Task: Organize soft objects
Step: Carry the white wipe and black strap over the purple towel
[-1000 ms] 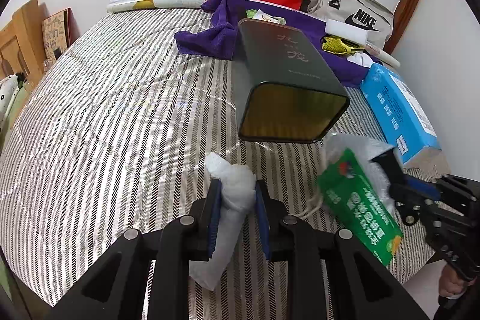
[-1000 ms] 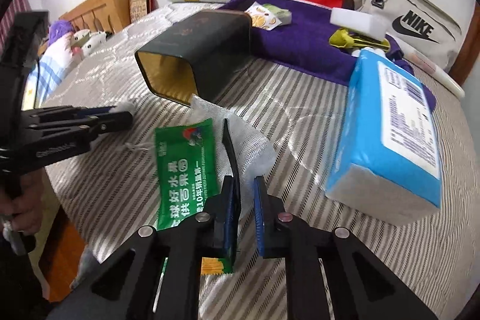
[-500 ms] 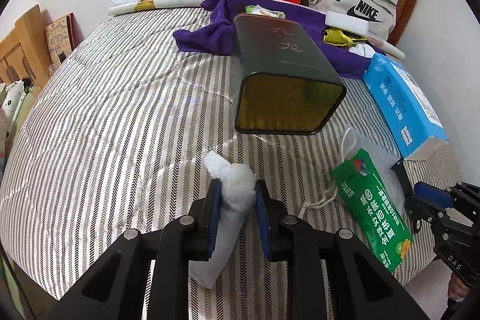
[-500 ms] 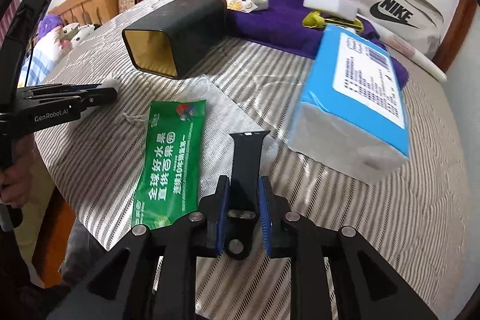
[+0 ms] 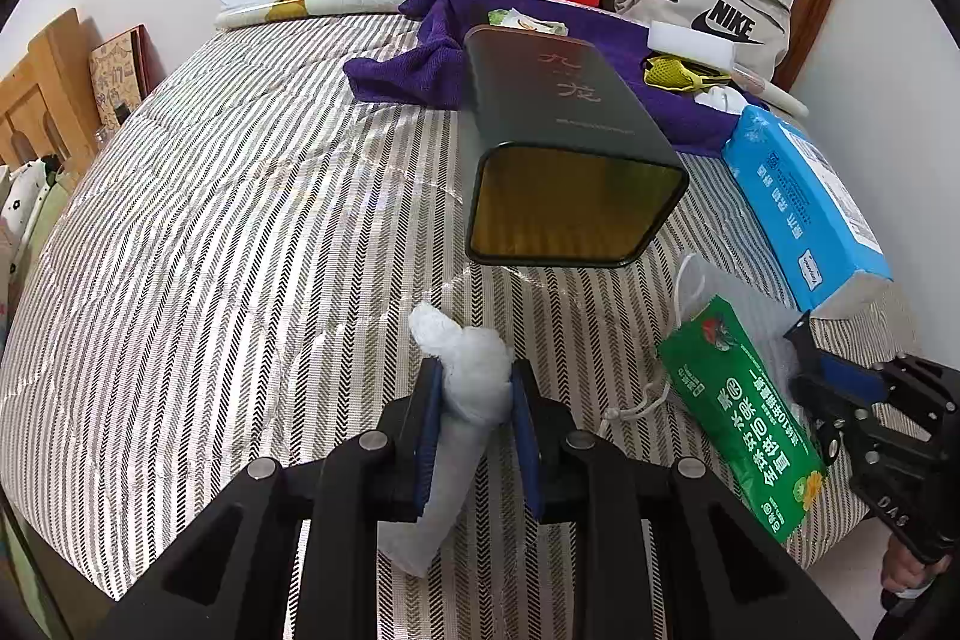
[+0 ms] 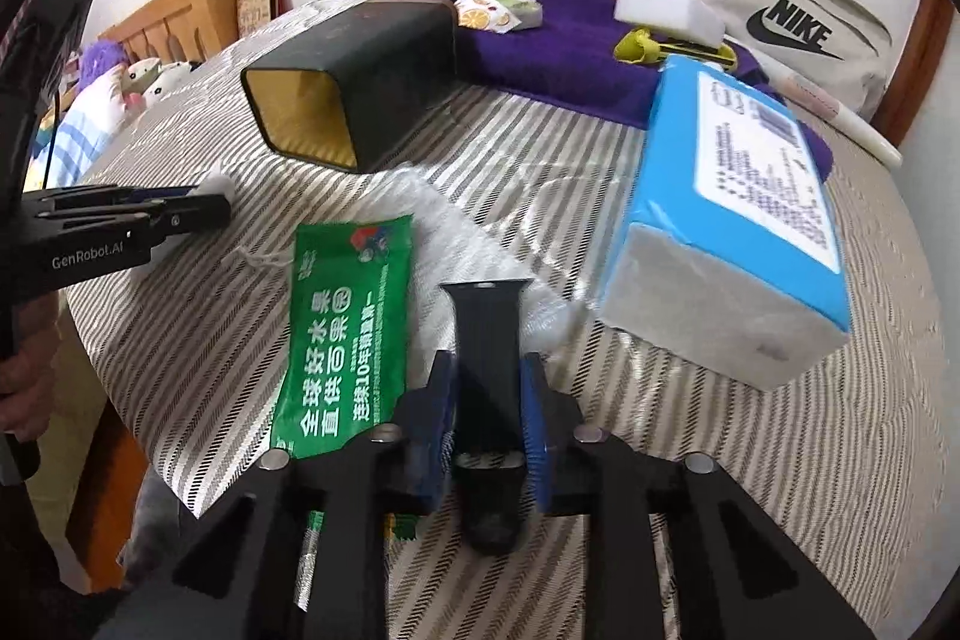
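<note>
Your left gripper point(image 5: 474, 394) has its jaws clamped on a white cloth roll point(image 5: 465, 388), held above the striped bed point(image 5: 210, 220) before the dark tin point(image 5: 564, 148). Your right gripper point(image 6: 489, 394) pinches a black watch strap point(image 6: 487, 340) near the bed's front edge, beside the green packet point(image 6: 345, 334); its jaws eased open slightly

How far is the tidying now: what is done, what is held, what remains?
Done: nothing shows inside the dark tin. In hand: left claw grips the white cloth roll; right claw has a black strap between its pads. Left: the green packet on the bed.
</note>
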